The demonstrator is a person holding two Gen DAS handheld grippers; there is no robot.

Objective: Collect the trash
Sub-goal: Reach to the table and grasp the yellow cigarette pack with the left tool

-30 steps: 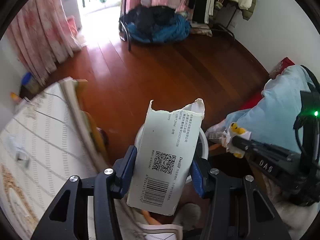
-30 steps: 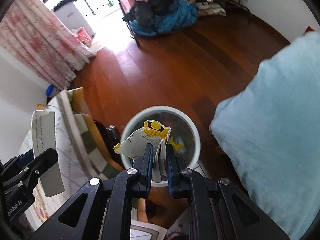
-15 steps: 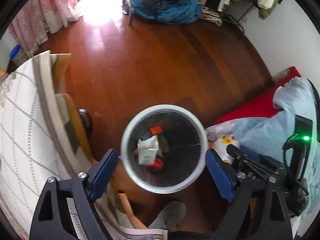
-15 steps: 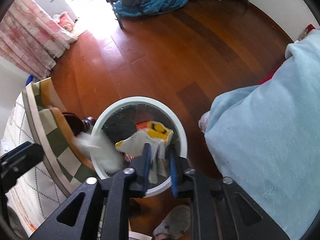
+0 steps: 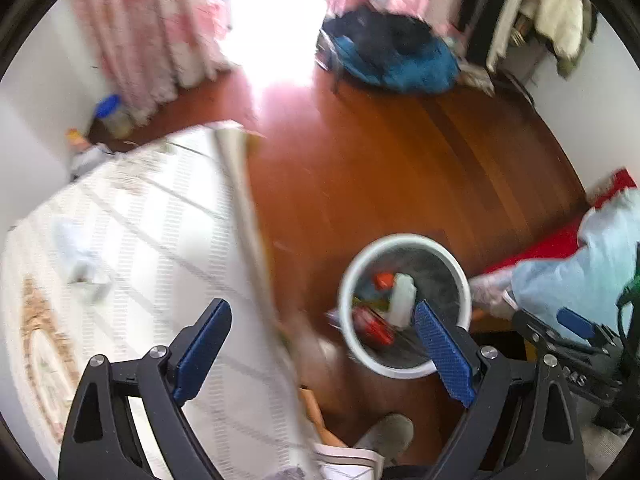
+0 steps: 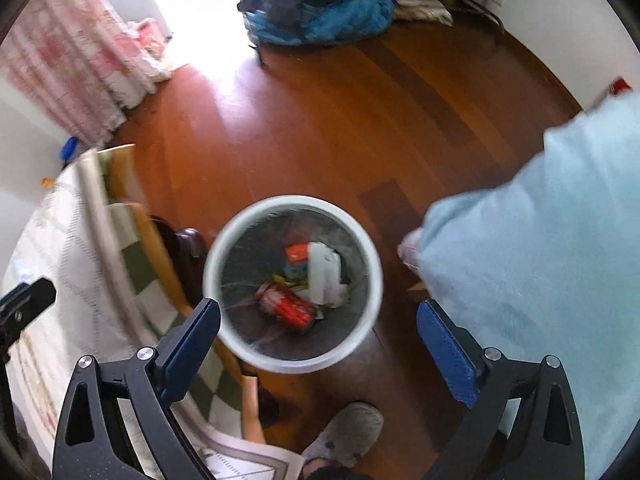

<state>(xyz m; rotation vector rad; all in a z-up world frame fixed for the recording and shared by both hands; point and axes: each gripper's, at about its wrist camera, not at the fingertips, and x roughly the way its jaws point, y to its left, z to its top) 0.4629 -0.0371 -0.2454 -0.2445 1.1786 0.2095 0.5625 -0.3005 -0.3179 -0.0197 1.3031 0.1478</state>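
Note:
A round white trash bin [image 6: 224, 264] stands on the wooden floor beside the bed; it also shows in the left wrist view [image 5: 464, 284]. Inside lie a red can [image 6: 286, 306], a white carton [image 6: 322, 276] and other wrappers. My right gripper [image 6: 318, 344] is open and empty above the bin's near rim. My left gripper [image 5: 322, 344] is open and empty, over the bed edge left of the bin. A crumpled clear wrapper [image 5: 80, 256] lies on the bedspread at left, blurred.
The bed with a white patterned cover [image 5: 140, 240] fills the left. A light blue blanket [image 6: 540, 240] lies at right. A grey slipper [image 6: 344, 436] is below the bin. A clothes pile [image 6: 320, 4] sits by the far rack. A blue-capped jar [image 5: 112, 116] stands near the curtain.
Both grippers opened and dropped their trash: the white carton from the left, the yellow-marked wrapper from the right, into the bin. The left gripper then swung left toward the bed.

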